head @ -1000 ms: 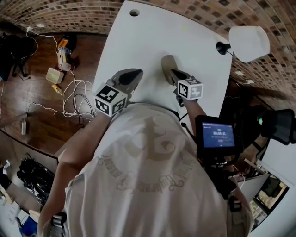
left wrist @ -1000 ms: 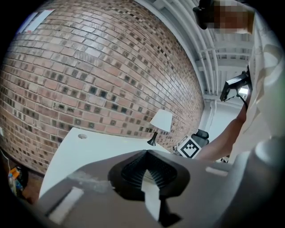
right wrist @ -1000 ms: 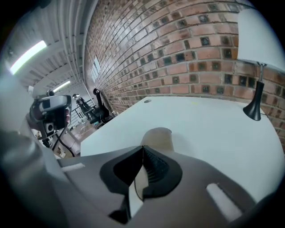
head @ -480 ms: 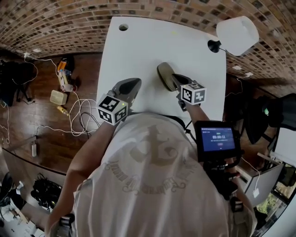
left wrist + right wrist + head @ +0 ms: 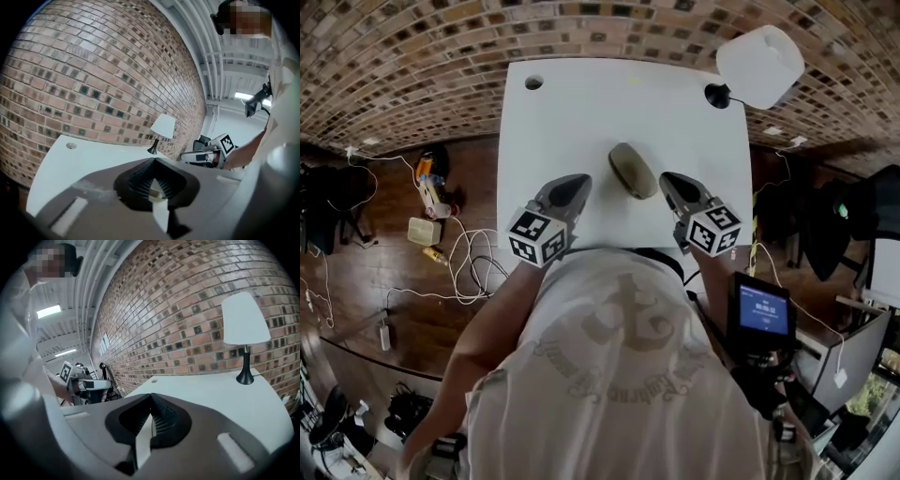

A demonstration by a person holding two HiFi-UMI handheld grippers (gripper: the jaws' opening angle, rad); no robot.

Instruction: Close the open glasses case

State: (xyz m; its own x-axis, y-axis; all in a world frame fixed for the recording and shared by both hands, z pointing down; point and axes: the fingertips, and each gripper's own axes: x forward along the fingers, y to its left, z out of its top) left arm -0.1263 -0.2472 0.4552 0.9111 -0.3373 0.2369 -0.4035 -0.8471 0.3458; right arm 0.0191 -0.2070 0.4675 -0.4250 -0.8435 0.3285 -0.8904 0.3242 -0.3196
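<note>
The olive-grey oval glasses case (image 5: 633, 170) lies on the white table (image 5: 581, 112) with its lid down, and nothing touches it. My left gripper (image 5: 573, 184) hovers just left of the case with its jaws together and empty. At the case's right, my right gripper (image 5: 667, 180) is also shut and empty, clear of the case. In the left gripper view the left gripper (image 5: 154, 161) holds nothing, and the case is hidden from it. The right gripper (image 5: 151, 397) looks over bare table toward the brick wall.
A white-shaded lamp (image 5: 759, 64) on a black foot stands at the table's far right corner. There is a cable hole (image 5: 533, 82) near the far left corner. Cables (image 5: 459, 253) and small items lie on the wooden floor at left. A small screen (image 5: 764, 309) sits at right.
The right gripper has lifted off the case and drawn back to its right. The case now lies alone between the two grippers. The left gripper has barely shifted.
</note>
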